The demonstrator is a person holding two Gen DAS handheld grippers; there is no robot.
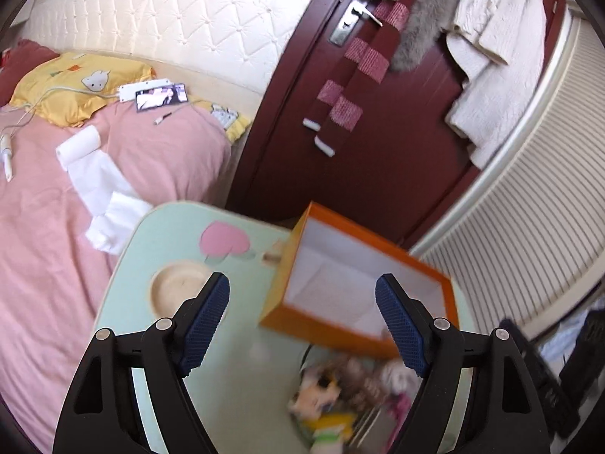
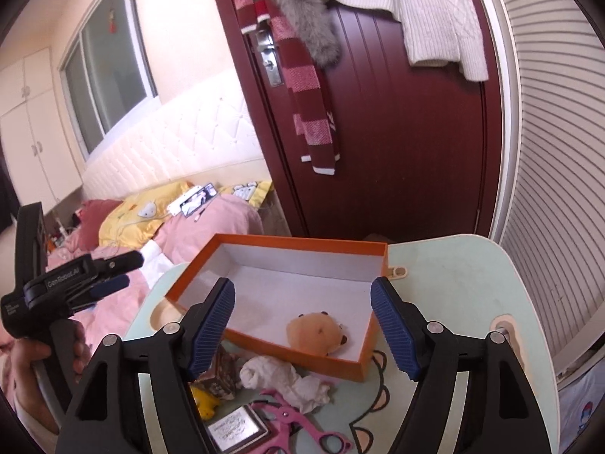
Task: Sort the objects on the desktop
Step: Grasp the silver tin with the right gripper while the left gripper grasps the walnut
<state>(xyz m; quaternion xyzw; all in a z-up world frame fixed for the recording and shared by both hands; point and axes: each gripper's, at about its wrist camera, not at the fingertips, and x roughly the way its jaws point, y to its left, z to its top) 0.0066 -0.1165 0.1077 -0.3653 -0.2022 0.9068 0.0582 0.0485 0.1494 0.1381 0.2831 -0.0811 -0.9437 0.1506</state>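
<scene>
Both the left gripper [image 1: 302,319] and right gripper [image 2: 302,321] were spread wide, holding nothing. One bear toy [image 2: 317,335] sat inside the orange box [image 2: 302,244]; tissue [image 2: 287,380] and pink scissors [image 2: 302,422] lay just outside, so probably mid-sort, grabbing one next.

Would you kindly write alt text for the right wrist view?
An open right gripper hovers over an orange box holding a plush bear head on a mint table. Crumpled tissue and pink scissors lie nearer.

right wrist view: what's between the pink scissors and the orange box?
A crumpled white tissue lies between the pink scissors and the orange box's near wall, seen in the right wrist view.
</scene>
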